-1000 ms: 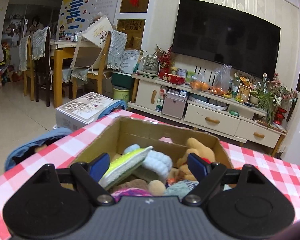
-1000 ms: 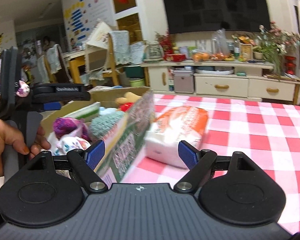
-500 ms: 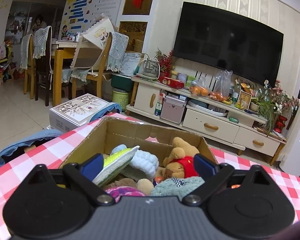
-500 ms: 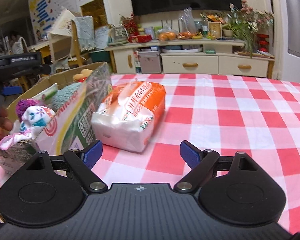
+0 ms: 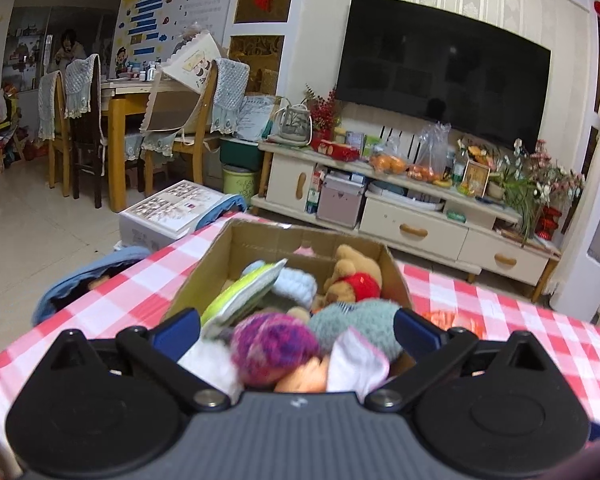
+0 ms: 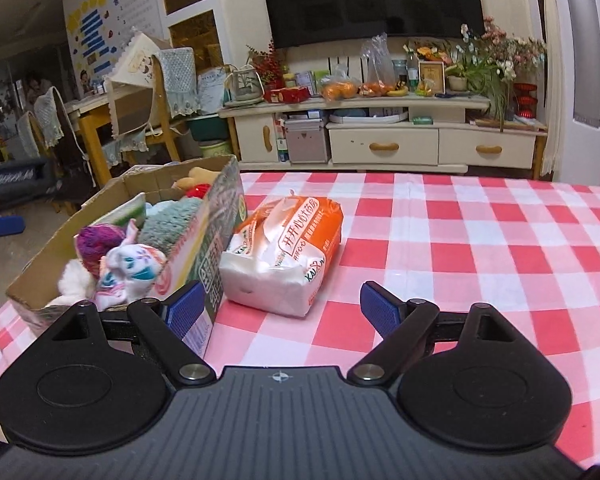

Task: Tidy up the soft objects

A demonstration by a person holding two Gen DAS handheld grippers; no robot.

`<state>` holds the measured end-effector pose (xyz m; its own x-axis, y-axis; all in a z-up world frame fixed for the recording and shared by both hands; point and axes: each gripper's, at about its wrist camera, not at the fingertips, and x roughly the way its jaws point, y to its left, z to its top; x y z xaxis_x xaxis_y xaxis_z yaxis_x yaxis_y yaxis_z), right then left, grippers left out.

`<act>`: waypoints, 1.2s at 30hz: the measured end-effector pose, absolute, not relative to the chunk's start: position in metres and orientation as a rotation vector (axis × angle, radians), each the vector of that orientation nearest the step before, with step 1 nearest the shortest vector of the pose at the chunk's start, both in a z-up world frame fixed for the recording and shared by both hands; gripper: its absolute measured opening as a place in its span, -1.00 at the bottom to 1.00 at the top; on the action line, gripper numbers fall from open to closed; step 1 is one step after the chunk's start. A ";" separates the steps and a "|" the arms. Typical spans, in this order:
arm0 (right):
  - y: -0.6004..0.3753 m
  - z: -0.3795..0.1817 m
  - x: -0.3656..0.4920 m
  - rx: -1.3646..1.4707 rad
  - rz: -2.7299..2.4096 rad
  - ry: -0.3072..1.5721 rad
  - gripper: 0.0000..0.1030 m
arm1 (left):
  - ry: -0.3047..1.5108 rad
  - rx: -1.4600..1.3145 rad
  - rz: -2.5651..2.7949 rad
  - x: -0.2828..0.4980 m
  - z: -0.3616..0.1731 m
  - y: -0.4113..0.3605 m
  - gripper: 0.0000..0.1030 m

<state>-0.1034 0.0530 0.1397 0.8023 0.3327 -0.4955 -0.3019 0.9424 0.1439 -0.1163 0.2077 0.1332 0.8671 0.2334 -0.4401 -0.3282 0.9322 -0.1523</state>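
While poised over the near end of the cardboard box (image 5: 260, 246), left gripper (image 5: 296, 330) spread wide, blue fingers (image 5: 178, 330) apart with nothing pinched; purple yarn ball (image 5: 274, 346), white sock (image 5: 356, 360) and grey-green knit piece (image 5: 354, 318) seen between them but lying loose in the box. Farther back in the box, a yellow-green slipper (image 5: 242, 290) propped on edge, a pale blue fluffy item (image 5: 296, 284) and a plush bear in a red shirt (image 5: 354, 276) against the far wall. Box set on the red-and-white checked counter (image 6: 480, 240), near its left edge. Right gripper (image 6: 282, 308) also wide open and empty, its left finger (image 6: 184, 308) just in front of the box's printed side, its right finger over bare cloth. Orange-and-white tissue pack (image 6: 284, 250) lying on the counter just beside the box's right wall, ahead of the right gripper and not touched by it; whether pack and box touch, cannot tell. Behind the counter, a cream TV cabinet (image 6: 384, 146) under a dark screen.
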 end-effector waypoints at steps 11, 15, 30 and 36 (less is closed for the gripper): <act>0.059 0.165 -0.133 0.059 0.360 0.532 1.00 | 0.488 -0.195 0.312 -0.172 0.146 0.205 0.98; 0.065 0.174 -0.146 0.042 0.381 0.518 1.00 | 0.498 -0.171 0.325 -0.189 0.148 0.203 0.98; 0.076 0.197 -0.185 -0.003 0.422 0.450 1.00 | 0.430 -0.166 0.331 -0.241 0.166 0.201 0.98; 0.078 0.199 -0.190 -0.023 0.424 0.434 1.00 | 0.412 -0.144 0.333 -0.251 0.168 0.198 0.98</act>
<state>-0.1900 0.0780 0.1994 0.8219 0.3932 -0.4122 -0.4030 0.9127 0.0671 -0.2508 0.1979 0.1683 0.8632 0.2877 -0.4148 -0.3456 0.9358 -0.0700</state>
